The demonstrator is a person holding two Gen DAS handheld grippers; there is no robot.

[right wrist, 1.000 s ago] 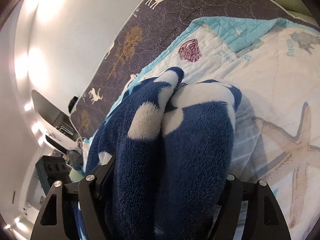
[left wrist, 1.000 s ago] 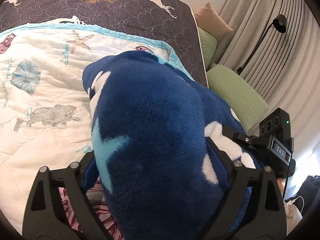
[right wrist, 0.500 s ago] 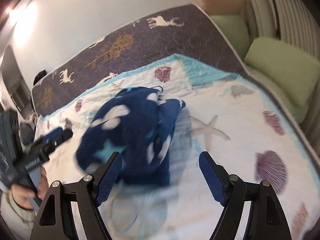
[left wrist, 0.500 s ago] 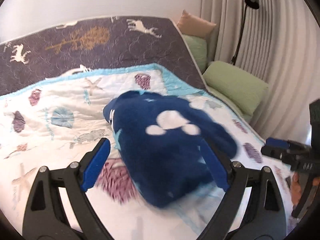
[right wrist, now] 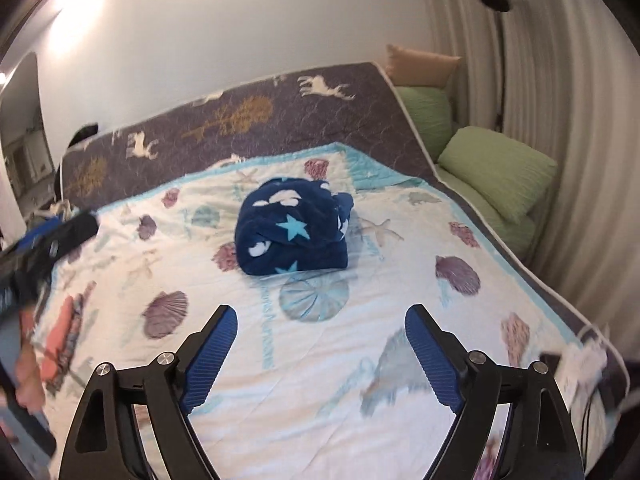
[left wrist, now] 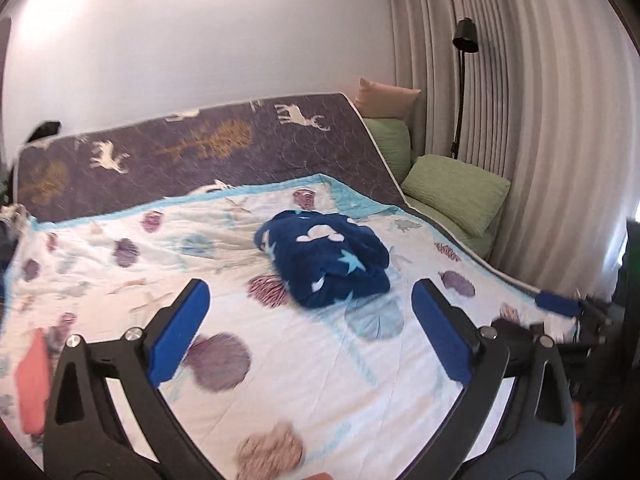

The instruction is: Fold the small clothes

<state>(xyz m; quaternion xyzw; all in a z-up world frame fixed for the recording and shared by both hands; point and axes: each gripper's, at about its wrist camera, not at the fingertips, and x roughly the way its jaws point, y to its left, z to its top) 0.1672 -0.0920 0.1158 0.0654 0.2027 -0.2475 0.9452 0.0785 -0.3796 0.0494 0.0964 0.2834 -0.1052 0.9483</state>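
Both grippers hang wide apart and empty above a seashell-print quilt (left wrist: pixel 304 364) spread on a bed. From the left gripper (left wrist: pixel 308 336), the folded navy fleece garment (left wrist: pixel 328 264), dotted with stars and clouds, lies well ahead at about 12 o'clock; from the right gripper (right wrist: pixel 320 356) it (right wrist: pixel 294 228) sits toward 11 o'clock. Beyond the bundle, a dark deer-patterned bedspread (right wrist: pixel 280 120) meets the wall, green pillows (left wrist: pixel 452 196) at 2 o'clock.
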